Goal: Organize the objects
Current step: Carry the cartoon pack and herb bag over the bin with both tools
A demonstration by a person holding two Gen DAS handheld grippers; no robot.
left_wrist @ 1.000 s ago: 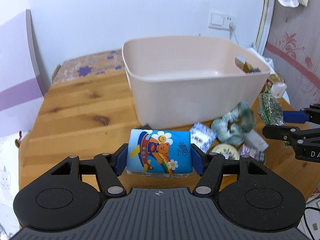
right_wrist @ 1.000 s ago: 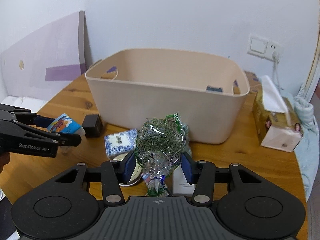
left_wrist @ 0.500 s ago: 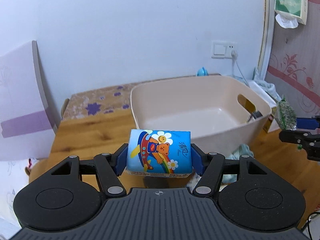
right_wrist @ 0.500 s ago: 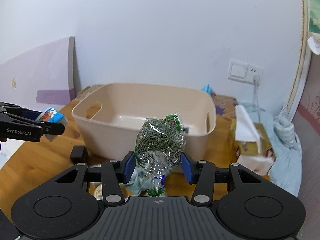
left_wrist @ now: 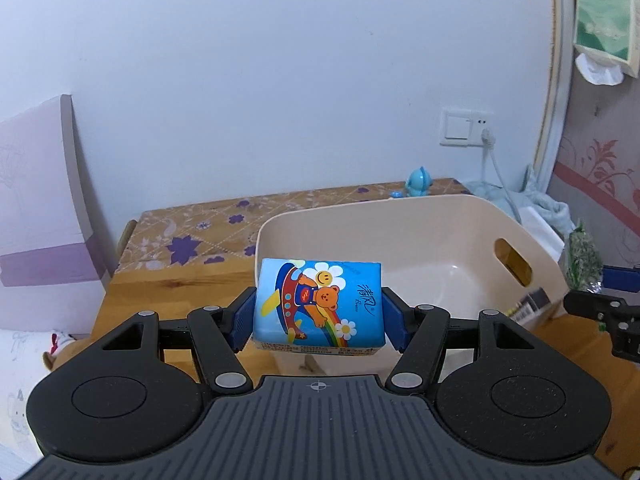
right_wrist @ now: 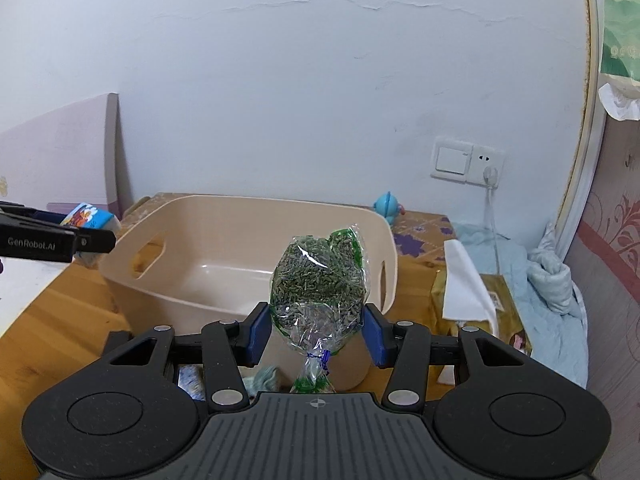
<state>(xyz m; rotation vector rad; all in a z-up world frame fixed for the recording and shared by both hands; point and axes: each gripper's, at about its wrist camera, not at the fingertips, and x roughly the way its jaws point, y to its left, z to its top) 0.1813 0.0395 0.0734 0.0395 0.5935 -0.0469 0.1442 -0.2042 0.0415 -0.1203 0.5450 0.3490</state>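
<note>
Wooden table [left_wrist: 168, 292] bears beige tub [right_wrist: 224, 216]. Tissue pack [left_wrist: 319, 307], long axis crosswise, is clamped by left gripper [left_wrist: 319, 320]; pellet bag [right_wrist: 318, 284], upright, by right gripper [right_wrist: 317, 330]. Both are raised higher beside tub than before.

Tissue pack [left_wrist: 318, 306] bright blue, cartoon bear, rainbow, white daisies; bag [right_wrist: 318, 286] clear, dark green bits inside, green edge, blue tie; bin [right_wrist: 224, 264] pale beige; table [right_wrist: 60, 312] honey wood, knots; cloth [left_wrist: 208, 228] tan with purple flowers; pads [right_wrist: 258, 332] blue; toy [right_wrist: 388, 206] light blue.

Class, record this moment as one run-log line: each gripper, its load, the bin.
left gripper: shut on tissue pack | right gripper: shut on dried-herb bag | beige bin: empty
</note>
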